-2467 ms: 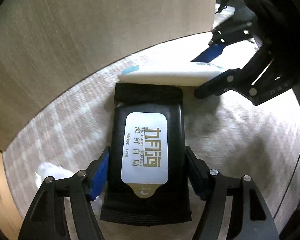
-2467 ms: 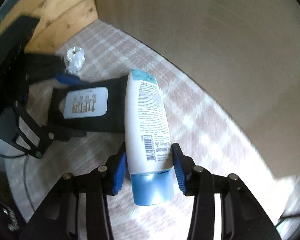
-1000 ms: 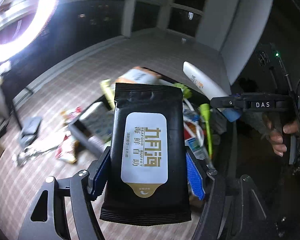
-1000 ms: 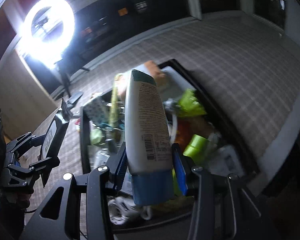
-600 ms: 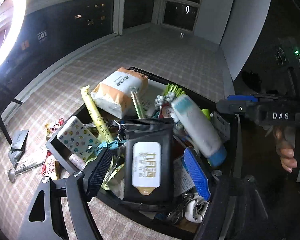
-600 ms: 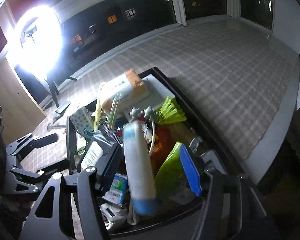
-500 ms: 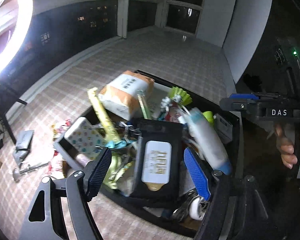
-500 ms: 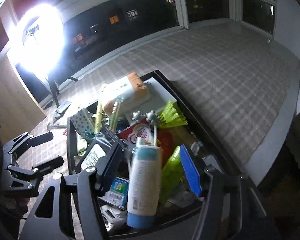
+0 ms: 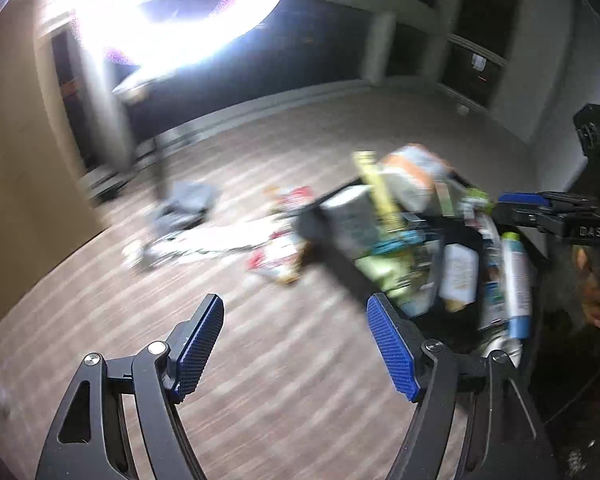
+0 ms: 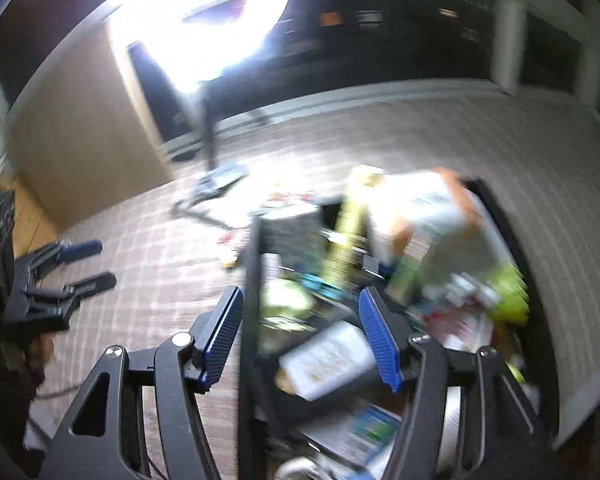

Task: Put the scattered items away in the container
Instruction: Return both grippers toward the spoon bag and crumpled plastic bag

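Both frames blurred by motion, so small details hard to read.

Left gripper [image 9: 296,348]: jaws spread wide, nothing between the blue pads [image 9: 198,346], only the checked floor [image 9: 260,412] beneath. Right gripper [image 10: 300,338]: jaws also spread, gripping nothing; between them, the near left wall of the black container [image 10: 249,280] and some of its contents.

Container piled high already. Inside, in the left view: a white tube with a blue cap [image 9: 516,284] along the right side and a dark wipes pack with a pale label [image 9: 458,276] just beside it. On top at the far end, a white and orange bag [image 10: 428,208] and a long yellow-green stick packet [image 10: 348,232] leaning over the edge. Other pieces too smeared to name.

Still outside, on the floor to the left of the container: red and white snack wrappers [image 9: 278,256] touching the container's corner, pale crumpled packets [image 9: 204,242] next to them, and a grey pouch [image 9: 186,204] farther out, near the foot of the lamp stand [image 10: 208,128].

Step in hand, judging by empty jaws aimed toward the floor: between a drop and a new pick. Task well advanced but not finished.

Next move probably toward the wrappers near the corner. Flat, thin, slippery pieces: need for a low approach, one pad sliding under an edge, and a firm close before lifting. Risk of pushing a wrapper away instead of catching it.
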`<act>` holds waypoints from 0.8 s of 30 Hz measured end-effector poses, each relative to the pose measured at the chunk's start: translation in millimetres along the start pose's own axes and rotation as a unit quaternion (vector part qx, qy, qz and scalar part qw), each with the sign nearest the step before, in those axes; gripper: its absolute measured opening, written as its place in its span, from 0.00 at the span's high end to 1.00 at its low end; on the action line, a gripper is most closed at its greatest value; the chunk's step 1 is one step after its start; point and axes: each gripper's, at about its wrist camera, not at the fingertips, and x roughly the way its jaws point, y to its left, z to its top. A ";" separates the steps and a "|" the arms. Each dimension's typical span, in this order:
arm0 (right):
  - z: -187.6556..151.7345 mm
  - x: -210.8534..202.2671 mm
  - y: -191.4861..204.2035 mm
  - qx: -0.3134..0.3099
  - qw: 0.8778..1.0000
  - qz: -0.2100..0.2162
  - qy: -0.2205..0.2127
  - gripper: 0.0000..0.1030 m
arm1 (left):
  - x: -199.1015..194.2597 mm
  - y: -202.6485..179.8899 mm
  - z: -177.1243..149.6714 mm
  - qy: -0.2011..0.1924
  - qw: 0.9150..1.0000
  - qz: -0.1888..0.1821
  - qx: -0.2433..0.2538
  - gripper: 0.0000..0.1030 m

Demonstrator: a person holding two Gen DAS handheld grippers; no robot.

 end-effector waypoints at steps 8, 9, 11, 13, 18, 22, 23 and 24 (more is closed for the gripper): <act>53.6 71.0 91.3 -0.158 0.985 0.044 0.055 0.42 | -38.8 143.8 -53.5 0.010 0.983 0.119 -0.140 0.30; 59.0 82.9 101.0 -0.171 0.982 0.047 0.063 0.43 | -43.1 158.9 -59.2 0.010 0.978 0.134 -0.157 0.30; 65.5 100.8 113.1 -0.192 0.977 0.051 0.075 0.43 | -51.5 189.9 -70.4 0.010 0.967 0.164 -0.192 0.30; 72.0 122.5 126.8 -0.219 0.971 0.047 0.086 0.43 | -59.4 224.4 -84.1 0.013 0.952 0.197 -0.234 0.30; 87.5 174.0 148.5 -0.263 0.957 0.038 0.115 0.43 | -68.1 302.0 -115.7 0.021 0.914 0.221 -0.340 0.30; 97.0 202.5 156.2 -0.282 0.949 0.039 0.134 0.43 | -62.9 350.3 -131.8 0.032 0.888 0.236 -0.393 0.30; 99.4 209.6 157.5 -0.286 0.947 0.041 0.140 0.42 | -59.5 361.1 -133.3 0.036 0.884 0.240 -0.400 0.30; 101.8 217.6 158.9 -0.290 0.945 0.042 0.147 0.43 | -56.9 368.0 -133.1 0.039 0.882 0.244 -0.402 0.30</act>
